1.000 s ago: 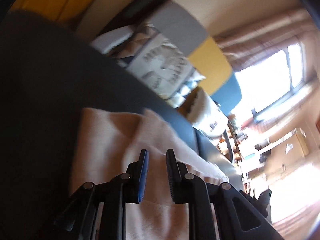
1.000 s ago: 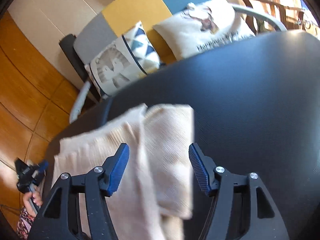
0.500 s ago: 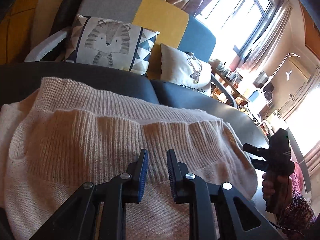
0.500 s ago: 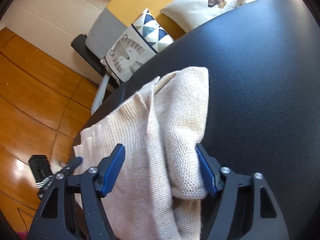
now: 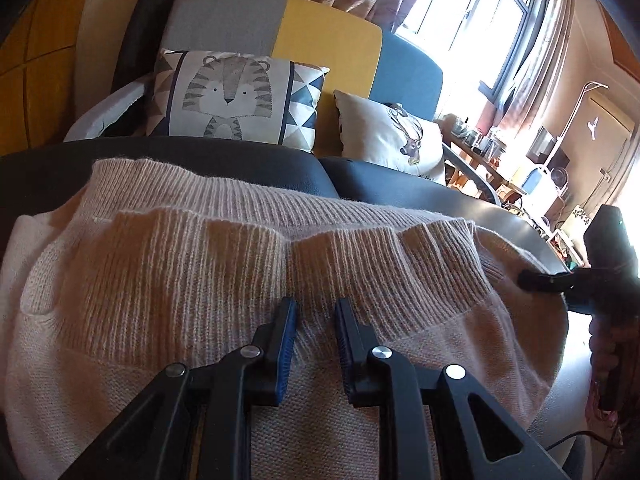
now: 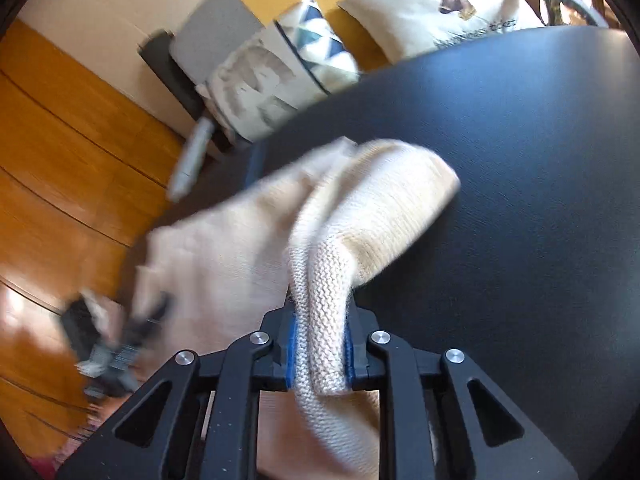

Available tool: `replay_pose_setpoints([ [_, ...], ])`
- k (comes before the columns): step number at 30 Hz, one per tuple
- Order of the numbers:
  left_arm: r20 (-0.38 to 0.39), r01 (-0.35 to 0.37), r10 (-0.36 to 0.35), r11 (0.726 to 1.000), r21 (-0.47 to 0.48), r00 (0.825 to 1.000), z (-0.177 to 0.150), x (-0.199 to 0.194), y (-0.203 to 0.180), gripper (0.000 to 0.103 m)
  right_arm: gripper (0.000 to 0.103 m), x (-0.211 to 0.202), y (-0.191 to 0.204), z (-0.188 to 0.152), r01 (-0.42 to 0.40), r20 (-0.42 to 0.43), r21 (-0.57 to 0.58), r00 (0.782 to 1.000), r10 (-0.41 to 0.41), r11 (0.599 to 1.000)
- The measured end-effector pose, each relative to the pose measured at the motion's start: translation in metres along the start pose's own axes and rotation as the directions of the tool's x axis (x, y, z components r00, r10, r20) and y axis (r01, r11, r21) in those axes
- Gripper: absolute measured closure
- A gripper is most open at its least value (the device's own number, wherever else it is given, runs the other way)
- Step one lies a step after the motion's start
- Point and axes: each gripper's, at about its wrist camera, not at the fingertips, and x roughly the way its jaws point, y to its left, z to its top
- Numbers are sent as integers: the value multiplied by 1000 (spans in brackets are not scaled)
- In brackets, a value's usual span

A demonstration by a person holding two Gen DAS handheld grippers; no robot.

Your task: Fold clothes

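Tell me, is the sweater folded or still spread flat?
Partly folded: the sweater lies doubled on the dark surface, ribbed hems stacked, one bunched edge pinched in the right tongs.

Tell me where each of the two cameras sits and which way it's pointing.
Left wrist: on the left tongs, facing the sofa; the right tongs show.
Right wrist: on the right tongs, shut on a sweater fold, facing the black tabletop; the left tongs show, blurred.
Shared: beige sweater, tiger cushion, deer cushion.
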Motion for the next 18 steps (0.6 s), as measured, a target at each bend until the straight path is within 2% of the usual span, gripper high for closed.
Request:
replay_pose_setpoints([
  [3, 1, 13, -13, 1000, -11, 1000, -1, 0, 2, 84, 86, -11, 32, 8, -68, 7, 11, 998, 68, 998],
  [9, -2, 17, -17, 1000, -22, 1000, 0, 0, 3, 84, 86, -16, 111, 17, -123, -22, -46, 992, 122, 991],
  [12, -10, 11, -12, 998, -56, 1000, 3, -9, 6, 84, 86, -7, 147, 9, -117, -52, -78, 992, 113, 990],
  [18, 43, -45, 50, 994, -103, 998, -1, -43, 37, 84, 86, 25, 203, 1, -102, -105, -108, 990, 90, 989],
])
